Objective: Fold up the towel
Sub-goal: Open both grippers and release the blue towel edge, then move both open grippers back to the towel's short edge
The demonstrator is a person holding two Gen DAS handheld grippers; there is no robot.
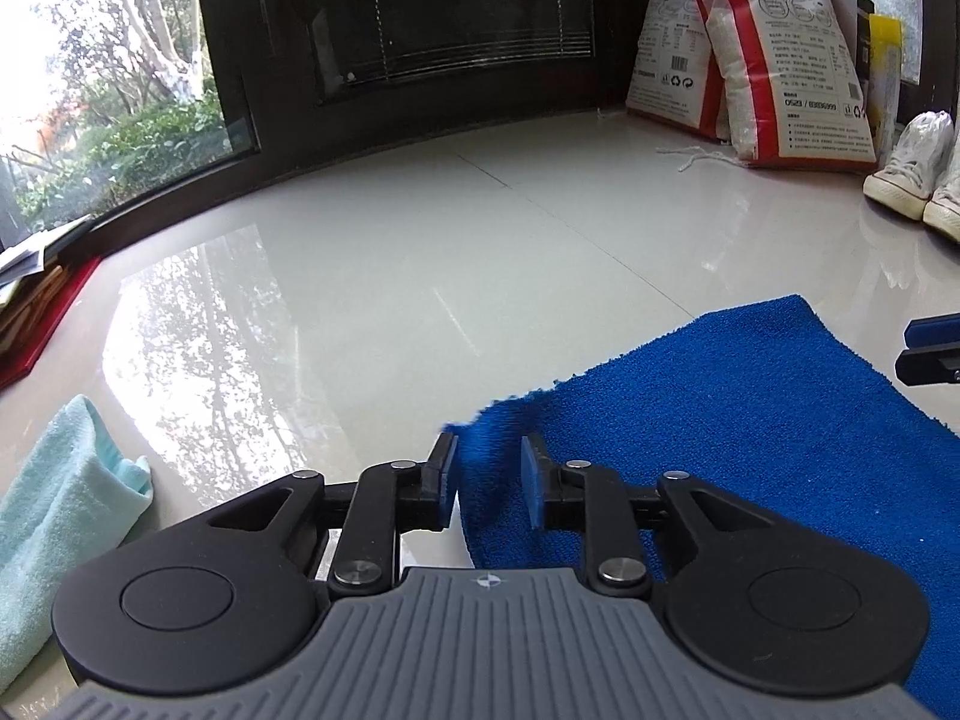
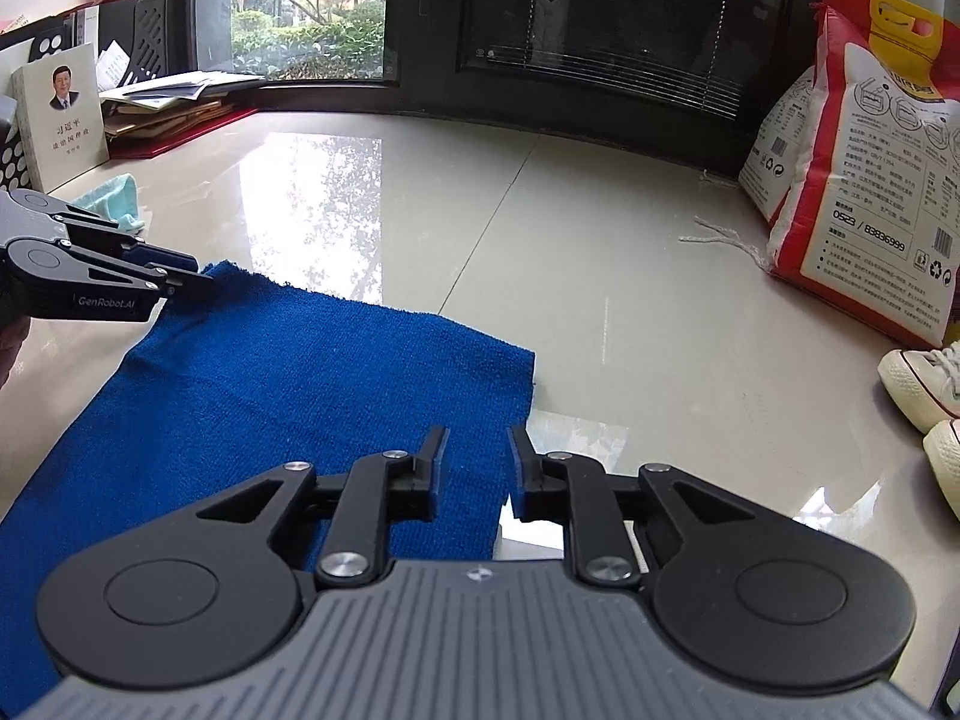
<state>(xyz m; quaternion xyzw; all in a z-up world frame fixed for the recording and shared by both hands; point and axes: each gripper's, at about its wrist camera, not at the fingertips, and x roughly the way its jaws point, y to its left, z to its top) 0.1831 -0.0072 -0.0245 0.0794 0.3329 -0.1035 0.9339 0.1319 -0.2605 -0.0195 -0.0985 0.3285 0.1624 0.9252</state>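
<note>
We've got a soft, floppy blue terry towel (image 2: 312,384), both tools open, left tool (image 1: 485,474) and right tool (image 2: 474,465) each straddling a corner, so we'd pinch those.

Open glossy floor (image 2: 420,228) ahead of both grippers, w/ free passage toward the dark window frame (image 2: 600,96). Right side blocked by rice bags (image 2: 864,192) & white sneakers (image 2: 924,384); loose string (image 2: 726,243) lies nearby. Left: light-blue cloth (image 1: 54,516), red folder w/ papers (image 2: 174,120), book (image 2: 60,114).

Blue towel (image 1: 750,420) cut off right; sneakers (image 2: 927,402) cut by edge.
</note>
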